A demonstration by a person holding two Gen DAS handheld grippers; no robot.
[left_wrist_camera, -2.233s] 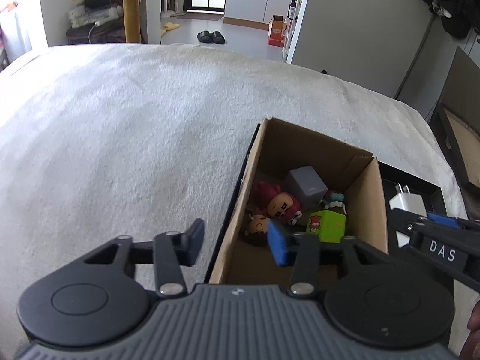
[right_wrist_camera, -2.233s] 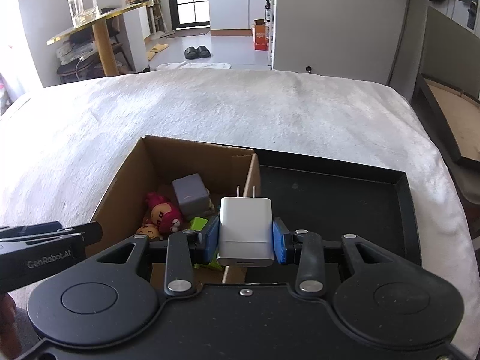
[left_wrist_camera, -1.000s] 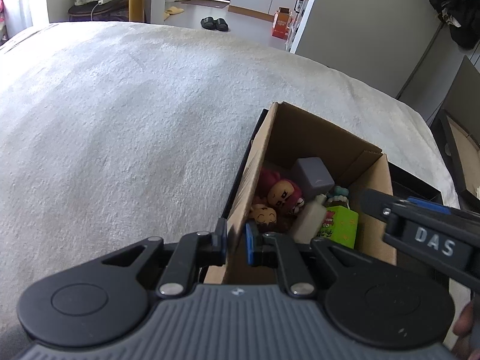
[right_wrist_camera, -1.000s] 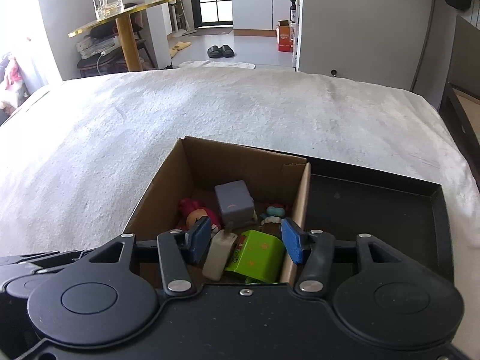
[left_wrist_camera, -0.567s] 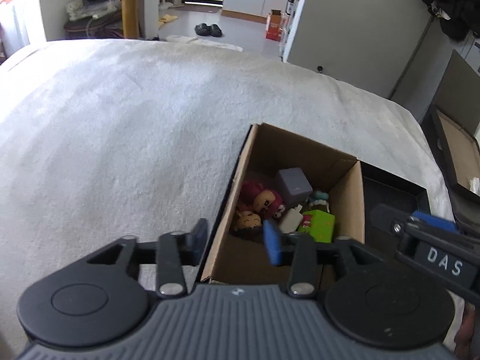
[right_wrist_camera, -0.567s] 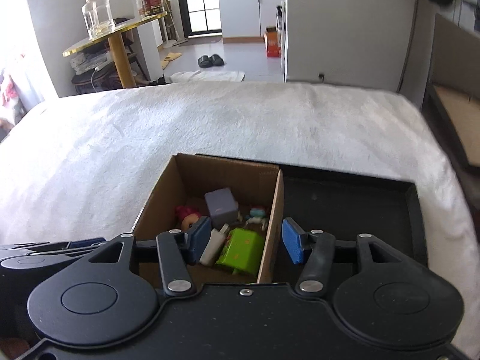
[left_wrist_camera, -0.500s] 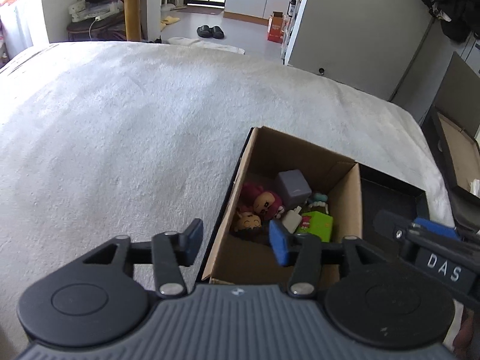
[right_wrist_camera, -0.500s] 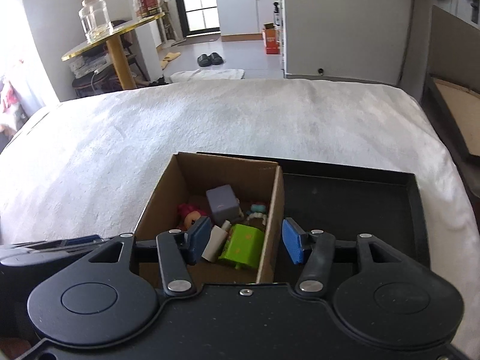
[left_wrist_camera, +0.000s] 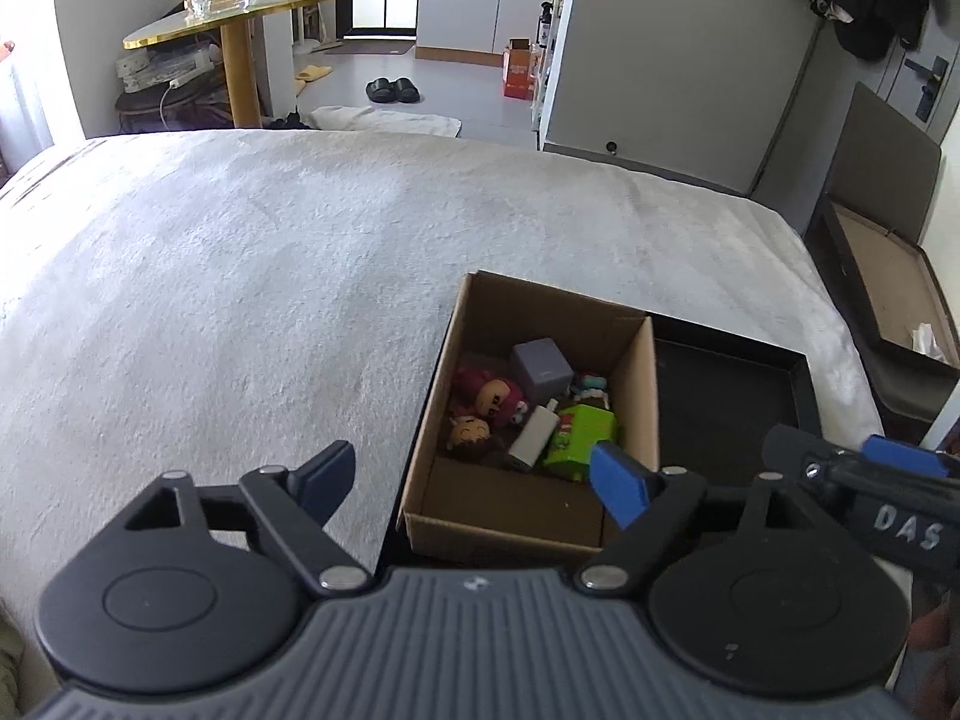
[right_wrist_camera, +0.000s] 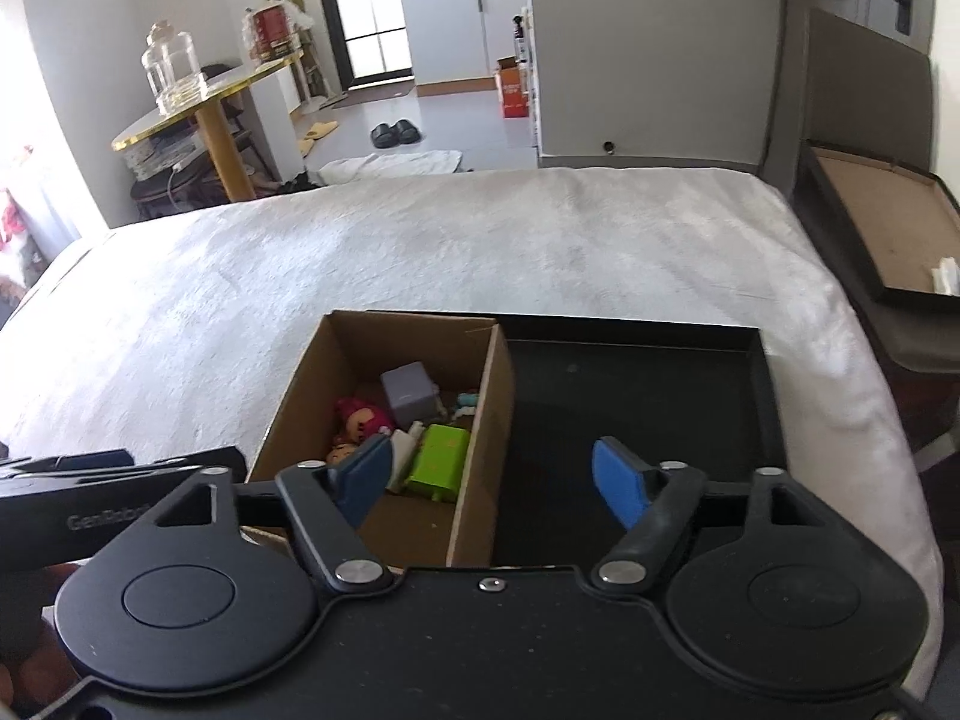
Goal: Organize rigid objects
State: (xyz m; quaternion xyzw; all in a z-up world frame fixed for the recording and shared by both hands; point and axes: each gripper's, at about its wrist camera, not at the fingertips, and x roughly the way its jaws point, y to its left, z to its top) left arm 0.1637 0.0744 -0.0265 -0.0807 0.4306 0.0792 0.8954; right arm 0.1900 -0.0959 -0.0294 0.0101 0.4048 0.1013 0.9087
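Between and just beyond the spread fingers of the left gripper [left_wrist_camera: 471, 480], a cardboard box [left_wrist_camera: 636, 396] is sitting on a white blanket [left_wrist_camera: 240, 300], its near wall crossing the gap between the two blue pads while nothing is being pinched; the jaws are opening, and the pads are standing clear of the cardboard on either side. Inside the box, ahead of the right-hand pad, a white charger [left_wrist_camera: 531, 435] is leaning against a green toy block [left_wrist_camera: 579, 435], with a grey cube [left_wrist_camera: 540, 363] lying farther in, a red-haired doll [left_wrist_camera: 495, 393] and a smaller brown-haired figure [left_wrist_camera: 471, 433] lying toward the left-hand pad's side, and a small teal and white piece [left_wrist_camera: 591, 384] showing behind the green block. Past the box's right wall, a black tray [left_wrist_camera: 804, 378] is lying with its floor bare. From the right wrist view, the right gripper [right_wrist_camera: 492, 477] is hanging over the same box [right_wrist_camera: 480, 456], its jaws also opening with nothing gripped: the left pad is showing over the box's contents near the charger [right_wrist_camera: 403, 450] and green block [right_wrist_camera: 441, 459], while the right pad is showing over the tray [right_wrist_camera: 762, 396], so that the box's right wall is running between them. At the frame's left edge the other gripper's dark body is reaching in beside the box.
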